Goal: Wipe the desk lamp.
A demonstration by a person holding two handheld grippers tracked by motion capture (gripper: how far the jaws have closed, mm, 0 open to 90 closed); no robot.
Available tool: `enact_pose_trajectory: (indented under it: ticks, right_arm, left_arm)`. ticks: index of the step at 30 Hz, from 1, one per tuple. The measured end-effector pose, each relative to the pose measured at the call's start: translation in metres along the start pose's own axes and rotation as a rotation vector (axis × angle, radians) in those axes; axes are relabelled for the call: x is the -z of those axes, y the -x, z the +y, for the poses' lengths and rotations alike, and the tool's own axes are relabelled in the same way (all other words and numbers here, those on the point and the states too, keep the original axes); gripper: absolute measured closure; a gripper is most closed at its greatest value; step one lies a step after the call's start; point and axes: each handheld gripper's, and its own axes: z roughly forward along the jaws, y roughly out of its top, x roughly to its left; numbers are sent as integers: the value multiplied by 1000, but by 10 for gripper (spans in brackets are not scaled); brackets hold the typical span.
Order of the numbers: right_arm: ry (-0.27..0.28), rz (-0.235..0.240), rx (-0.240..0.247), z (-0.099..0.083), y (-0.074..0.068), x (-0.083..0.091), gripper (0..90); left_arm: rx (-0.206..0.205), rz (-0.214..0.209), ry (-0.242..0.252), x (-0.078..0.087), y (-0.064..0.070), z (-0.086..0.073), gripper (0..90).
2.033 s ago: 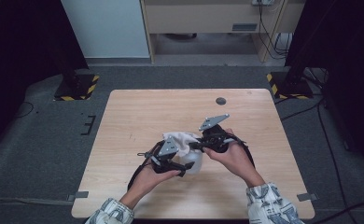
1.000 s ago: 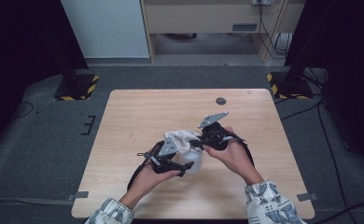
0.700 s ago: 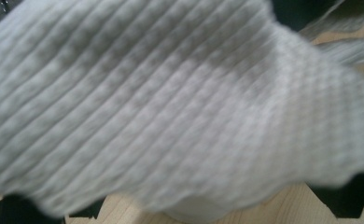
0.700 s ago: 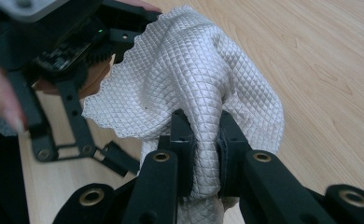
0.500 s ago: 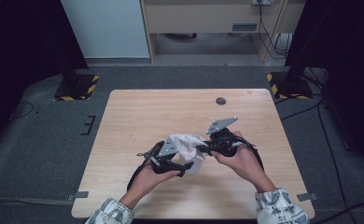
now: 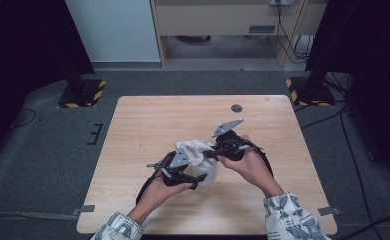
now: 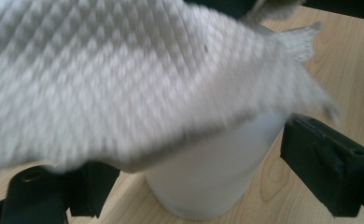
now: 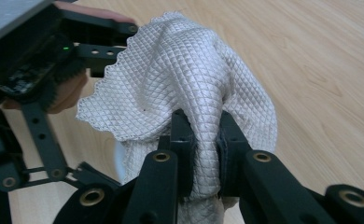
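Right gripper (image 6: 209,153) shifted right and away, stretching cloth (image 6: 193,150) over cup (image 6: 206,175).

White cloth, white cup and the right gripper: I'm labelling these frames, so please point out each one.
white cloth (image 8: 189,70), right gripper view, on its quilted bulge above the jaws.
white cup (image 7: 208,182), left gripper view, on its side wall.
right gripper (image 8: 202,140), right gripper view, between its jaws.

Right gripper (image 8: 202,140) has its two black jaws pinched tight on a bunched fold of the white quilted cloth with a scalloped edge (image 8: 185,79). The cloth billows up above the jaws. At left sits the other black gripper (image 8: 40,70), against the light wooden table (image 8: 320,56).
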Motion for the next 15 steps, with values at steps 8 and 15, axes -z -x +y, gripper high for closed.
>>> enact_pose_trajectory:
  ticks: [8,15]
  right_arm:
    - [-7,31,24,-5,-13,6,803]
    - [-6,19,13,-22,-11,22,803]
  left_arm:
    - [-8,21,-5,1,0,0,143]
    - [-6,-1,-3,0,1,0,146]
